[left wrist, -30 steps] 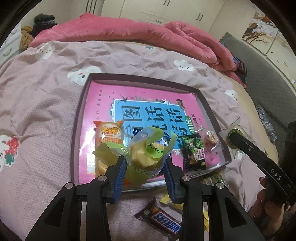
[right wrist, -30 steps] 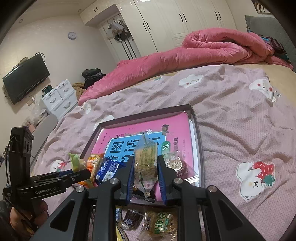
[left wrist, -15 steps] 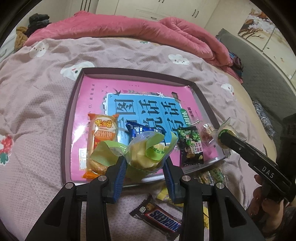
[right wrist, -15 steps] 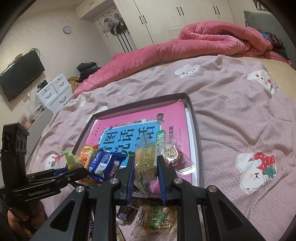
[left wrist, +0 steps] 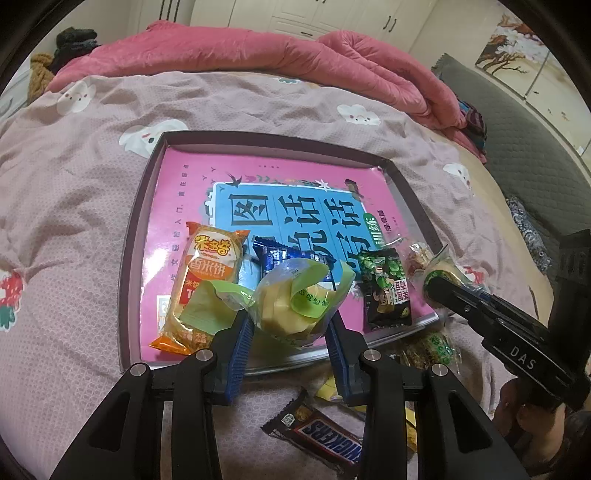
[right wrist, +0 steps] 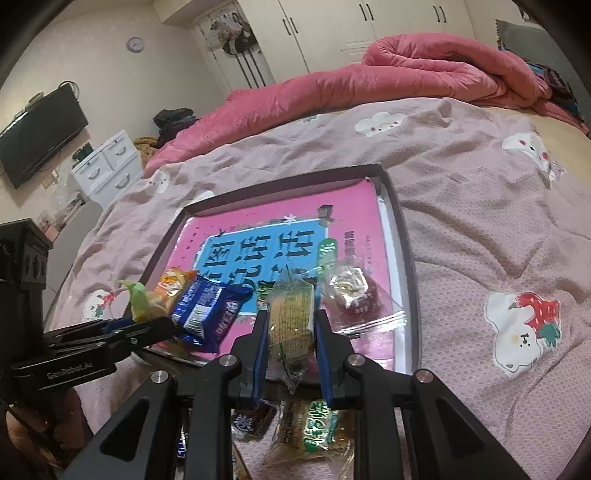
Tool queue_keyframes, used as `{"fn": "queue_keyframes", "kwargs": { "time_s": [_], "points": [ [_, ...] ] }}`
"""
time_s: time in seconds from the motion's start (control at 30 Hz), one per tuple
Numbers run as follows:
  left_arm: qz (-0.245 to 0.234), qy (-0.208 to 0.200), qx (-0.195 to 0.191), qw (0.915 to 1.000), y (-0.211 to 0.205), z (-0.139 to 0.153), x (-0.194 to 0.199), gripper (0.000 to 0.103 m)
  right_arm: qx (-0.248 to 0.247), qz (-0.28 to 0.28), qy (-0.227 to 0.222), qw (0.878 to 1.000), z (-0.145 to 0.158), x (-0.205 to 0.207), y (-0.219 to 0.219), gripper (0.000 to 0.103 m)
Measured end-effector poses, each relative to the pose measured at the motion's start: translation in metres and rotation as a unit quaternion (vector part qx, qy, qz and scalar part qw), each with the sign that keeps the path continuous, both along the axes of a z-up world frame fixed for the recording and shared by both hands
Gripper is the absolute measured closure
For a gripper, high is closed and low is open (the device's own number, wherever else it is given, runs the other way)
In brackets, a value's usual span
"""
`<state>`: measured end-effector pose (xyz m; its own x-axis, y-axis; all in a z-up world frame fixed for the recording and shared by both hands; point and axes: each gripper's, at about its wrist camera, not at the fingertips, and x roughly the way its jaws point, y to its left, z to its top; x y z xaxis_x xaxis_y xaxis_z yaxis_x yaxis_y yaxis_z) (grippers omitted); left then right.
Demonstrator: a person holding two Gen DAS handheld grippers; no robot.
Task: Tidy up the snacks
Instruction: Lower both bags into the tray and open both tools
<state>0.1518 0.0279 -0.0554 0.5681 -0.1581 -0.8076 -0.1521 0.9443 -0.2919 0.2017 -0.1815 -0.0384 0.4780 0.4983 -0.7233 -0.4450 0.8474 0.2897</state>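
While my left tool pinches a crinkly clear-and-green pastry packet over the near edge of the dark tray, a glossy orange rice-cake bag lies just left of it. Beyond spreads the bed's knobbly mauve blanket.

From the right view, my right tool is clamped on a ribbed yellow biscuit pack above the tray's near rim, white wardrobes far behind.

Home bedroom: bed with pink duvet, white wardrobes, wall TV, drawer chest.
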Motion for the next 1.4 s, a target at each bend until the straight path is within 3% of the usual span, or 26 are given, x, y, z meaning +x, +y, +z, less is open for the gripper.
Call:
{"fn": "queue_keyframes", "kwargs": {
  "time_s": [0.27, 1.4],
  "points": [
    [-0.001, 0.000, 0.004, 1.0000, -0.0005, -0.0004, 0.0000, 0.063, 0.002, -0.013, 0.015, 1.000, -0.0063, 0.0054, -0.0052, 0.079],
    [-0.010, 0.002, 0.001, 1.0000, -0.0006, -0.0011, -0.0012, 0.062, 0.000, -0.022, 0.003, 1.000, -0.0031, -0.0003, -0.0093, 0.078]
  ]
}}
